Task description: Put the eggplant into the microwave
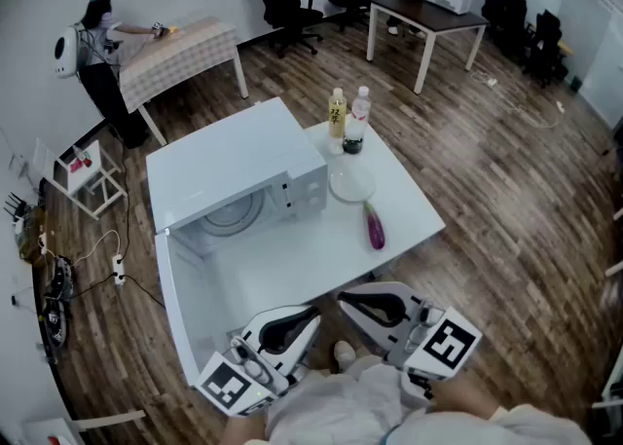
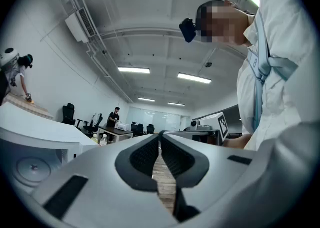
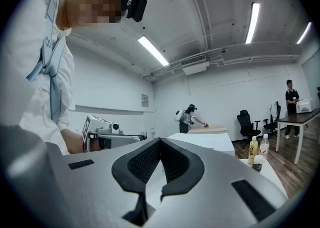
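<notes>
A purple eggplant [image 1: 374, 226] lies on the white table [image 1: 414, 209], to the right of the white microwave [image 1: 243, 166]. The microwave's door [image 1: 175, 307] stands swung open on the left, and the glass turntable [image 1: 234, 214] shows inside. My left gripper [image 1: 313, 315] and right gripper [image 1: 343, 298] are held close to my body at the table's near edge, well short of the eggplant. Both are shut, with nothing between the jaws. In the left gripper view the left gripper [image 2: 160, 134] has its pads closed together. The right gripper view shows the right gripper [image 3: 160, 140] closed the same way.
A white plate [image 1: 351, 183] lies beyond the eggplant, with a yellow bottle [image 1: 337, 114] and a clear bottle [image 1: 357, 117] behind it. Another table [image 1: 180, 54] with a person [image 1: 97, 44] stands far left. A desk [image 1: 428, 15] and office chairs [image 1: 282, 0] stand at the back.
</notes>
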`<state>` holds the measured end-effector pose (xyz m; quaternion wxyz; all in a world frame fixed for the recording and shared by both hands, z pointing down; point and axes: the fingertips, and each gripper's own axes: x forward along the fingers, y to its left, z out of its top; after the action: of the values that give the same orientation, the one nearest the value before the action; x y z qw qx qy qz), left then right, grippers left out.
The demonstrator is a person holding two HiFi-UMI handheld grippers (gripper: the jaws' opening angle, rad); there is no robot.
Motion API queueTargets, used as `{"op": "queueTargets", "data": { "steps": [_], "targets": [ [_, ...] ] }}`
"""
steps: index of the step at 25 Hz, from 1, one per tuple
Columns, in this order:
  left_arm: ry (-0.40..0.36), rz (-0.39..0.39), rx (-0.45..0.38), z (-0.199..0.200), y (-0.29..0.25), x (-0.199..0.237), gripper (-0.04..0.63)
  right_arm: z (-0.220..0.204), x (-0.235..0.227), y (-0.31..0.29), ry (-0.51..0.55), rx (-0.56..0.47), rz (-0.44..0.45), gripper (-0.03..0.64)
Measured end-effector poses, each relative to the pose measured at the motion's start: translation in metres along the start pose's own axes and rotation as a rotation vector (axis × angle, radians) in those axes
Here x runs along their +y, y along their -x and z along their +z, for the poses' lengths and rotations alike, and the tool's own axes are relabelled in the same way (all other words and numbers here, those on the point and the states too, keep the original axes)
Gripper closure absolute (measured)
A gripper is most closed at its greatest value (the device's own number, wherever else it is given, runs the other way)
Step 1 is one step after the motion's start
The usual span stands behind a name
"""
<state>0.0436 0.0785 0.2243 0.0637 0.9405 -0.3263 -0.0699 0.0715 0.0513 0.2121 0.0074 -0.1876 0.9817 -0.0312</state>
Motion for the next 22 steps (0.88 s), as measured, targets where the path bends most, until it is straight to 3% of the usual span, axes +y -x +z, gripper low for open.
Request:
{"op": "queueTargets", "data": {
  "steps": [14,22],
  "targets": [
    [-0.002,0.009,0.001,-0.002,-0.008,0.0,0.577,-0.003,-0.006,0.004,0.0,0.008,0.018,0.585],
    [0.008,0.006,0.007,-0.015,-0.013,0.0,0.577,-0.009,-0.016,0.012,-0.06,-0.022,0.012,0.581]
  ]
}}
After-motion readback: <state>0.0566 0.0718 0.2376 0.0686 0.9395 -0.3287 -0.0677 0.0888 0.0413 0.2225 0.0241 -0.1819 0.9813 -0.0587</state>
